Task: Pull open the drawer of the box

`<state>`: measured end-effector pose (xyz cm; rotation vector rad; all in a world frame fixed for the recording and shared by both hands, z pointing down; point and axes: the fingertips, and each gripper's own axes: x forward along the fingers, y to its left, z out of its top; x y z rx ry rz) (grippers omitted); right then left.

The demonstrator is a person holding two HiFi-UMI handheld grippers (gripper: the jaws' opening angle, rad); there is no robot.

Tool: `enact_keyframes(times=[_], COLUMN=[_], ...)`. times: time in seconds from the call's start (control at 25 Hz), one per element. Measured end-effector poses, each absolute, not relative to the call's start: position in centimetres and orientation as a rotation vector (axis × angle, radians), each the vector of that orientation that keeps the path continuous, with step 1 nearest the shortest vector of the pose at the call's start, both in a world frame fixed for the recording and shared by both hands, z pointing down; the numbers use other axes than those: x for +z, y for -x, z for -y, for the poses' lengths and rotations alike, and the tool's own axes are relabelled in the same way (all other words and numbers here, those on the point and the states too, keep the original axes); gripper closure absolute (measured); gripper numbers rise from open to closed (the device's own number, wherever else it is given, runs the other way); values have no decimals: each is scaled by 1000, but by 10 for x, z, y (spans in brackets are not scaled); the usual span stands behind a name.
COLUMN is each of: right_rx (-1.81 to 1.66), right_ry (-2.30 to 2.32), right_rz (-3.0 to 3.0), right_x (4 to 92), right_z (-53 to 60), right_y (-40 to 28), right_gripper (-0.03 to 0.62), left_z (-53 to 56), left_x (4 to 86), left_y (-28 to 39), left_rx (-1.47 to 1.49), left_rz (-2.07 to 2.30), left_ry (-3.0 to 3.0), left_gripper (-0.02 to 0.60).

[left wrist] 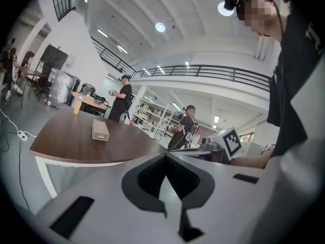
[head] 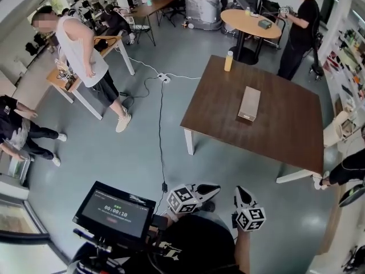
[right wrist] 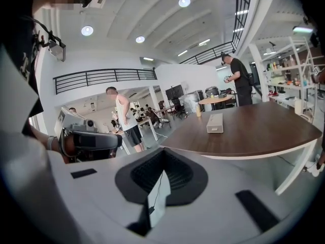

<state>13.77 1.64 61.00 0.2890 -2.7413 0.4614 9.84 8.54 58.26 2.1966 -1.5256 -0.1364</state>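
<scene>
The box lies on the brown table, about in the middle of it, with its long side going from near to far. In the head view it looks closed. A yellow bottle stands upright at the far left corner of the same table, well apart from the box.

Both tools are held low, close to the person's body, at the near side of the scene and well apart from the table. The left gripper has its jaws pressed together at the tips, and nothing is between them. The right gripper is also clenched, and it holds nothing. In the head view the two stand side by side, and neither touches the box.

On the near left is a dark screen. On the far left stands a person in a white top, and at the far right a person in black stands beside a round table.
</scene>
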Motion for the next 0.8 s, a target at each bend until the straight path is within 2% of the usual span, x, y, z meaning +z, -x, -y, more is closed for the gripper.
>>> enact_keyframes(times=[0.8], right_rx=[471], right_ry=[-177], right_rz=[2734], right_x=[611], right_z=[-10], right_y=[-112], right_gripper=[606], left_z=[-84], left_x=[591], left_y=[-93], left_rx=[-150], left_rz=[1576], left_ry=[-2139], left_gripper=[577])
